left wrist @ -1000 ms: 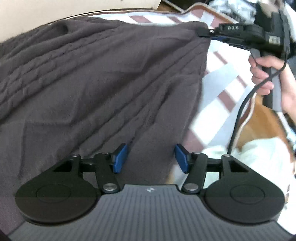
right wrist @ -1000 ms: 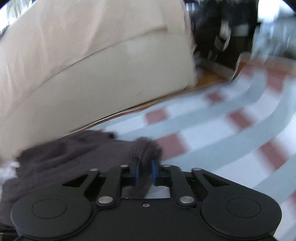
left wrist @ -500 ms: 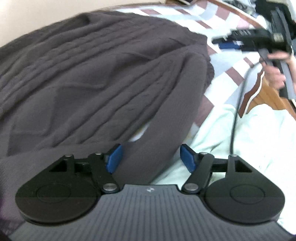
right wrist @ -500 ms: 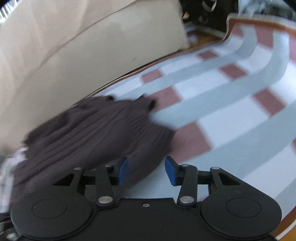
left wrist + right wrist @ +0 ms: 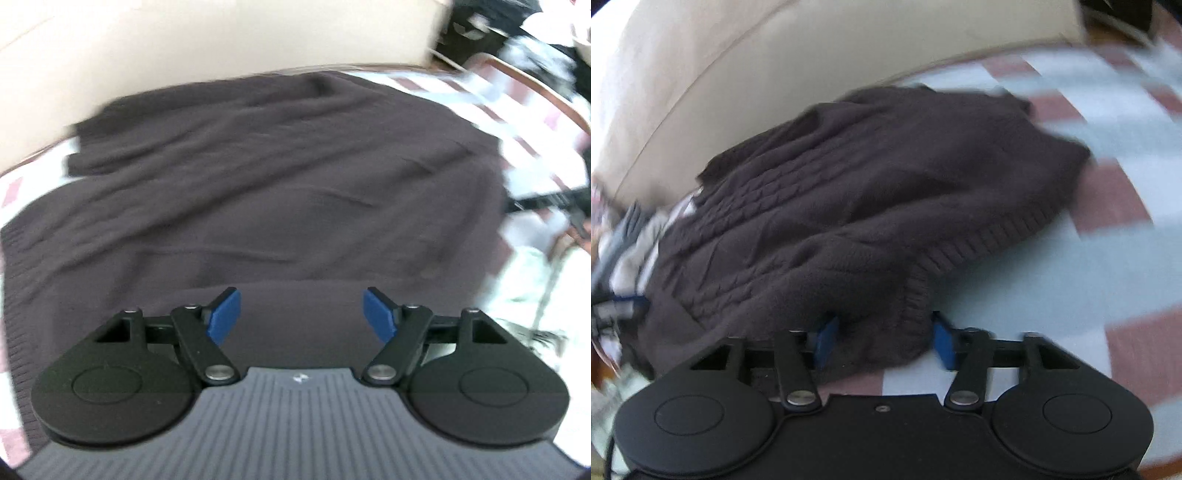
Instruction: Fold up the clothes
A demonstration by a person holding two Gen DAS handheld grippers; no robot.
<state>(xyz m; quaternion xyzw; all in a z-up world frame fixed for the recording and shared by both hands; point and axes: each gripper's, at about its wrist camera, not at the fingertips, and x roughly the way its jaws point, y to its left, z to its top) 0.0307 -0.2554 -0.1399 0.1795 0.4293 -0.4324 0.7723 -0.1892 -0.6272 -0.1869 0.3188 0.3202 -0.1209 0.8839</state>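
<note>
A dark brown cable-knit sweater (image 5: 280, 192) lies spread over a checked cloth on a table. My left gripper (image 5: 302, 316) hovers open above the sweater's near part, blue pads wide apart, nothing held. In the right wrist view the sweater (image 5: 871, 192) is bunched, its ribbed hem toward me. My right gripper (image 5: 884, 338) is open, and a ribbed corner of the sweater lies between its blue pads, which are not closed on it. The right gripper's dark body shows blurred at the right edge of the left wrist view.
The checked cloth (image 5: 1071, 266) in pale blue, white and brick red covers the table. A cream cushion or sofa back (image 5: 775, 74) rises behind the sweater. Pale mint fabric (image 5: 524, 280) lies at the right of the left wrist view. Dark clutter (image 5: 476, 26) sits far right.
My right gripper let go of the sweater's edge, opened, and pulled back toward the hem. My left gripper stayed open and moved left over the sweater, which now lies flatter.
</note>
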